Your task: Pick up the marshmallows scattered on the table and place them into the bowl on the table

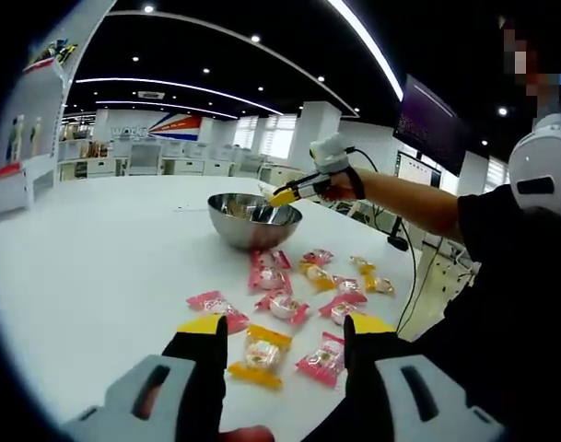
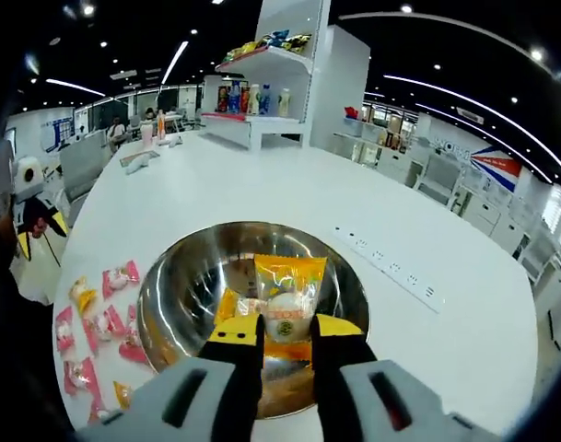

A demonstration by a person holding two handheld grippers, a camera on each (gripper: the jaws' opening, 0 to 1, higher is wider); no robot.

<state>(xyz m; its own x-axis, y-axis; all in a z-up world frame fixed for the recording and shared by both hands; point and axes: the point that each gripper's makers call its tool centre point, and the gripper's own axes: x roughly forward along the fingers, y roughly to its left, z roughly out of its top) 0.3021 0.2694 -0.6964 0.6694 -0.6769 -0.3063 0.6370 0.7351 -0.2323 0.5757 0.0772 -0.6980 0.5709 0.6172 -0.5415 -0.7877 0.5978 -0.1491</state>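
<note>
My left gripper [image 1: 287, 325] hovers open low over the white table [image 1: 105, 267], with a yellow-wrapped marshmallow [image 1: 260, 354] and a pink-wrapped one [image 1: 322, 359] lying between its jaws. Several more pink and yellow packets [image 1: 282, 304] lie scattered toward the steel bowl [image 1: 254, 219]. A person's hand holds my right gripper [image 1: 287, 194] over the bowl's rim. In the right gripper view, my right gripper [image 2: 286, 330] is shut on a yellow-wrapped marshmallow [image 2: 287, 304] above the inside of the bowl [image 2: 183, 285]. Scattered packets [image 2: 96, 318] lie to the bowl's left, and the left gripper [image 2: 36, 241] is beyond them.
The person's arm [image 1: 409, 198] reaches in from the right, and their body stands at the table's right edge. A row of sockets [image 2: 381, 258] is set in the tabletop past the bowl. Shelves with bottles [image 2: 262, 92] stand at the far end, and a monitor [image 1: 427, 120] behind.
</note>
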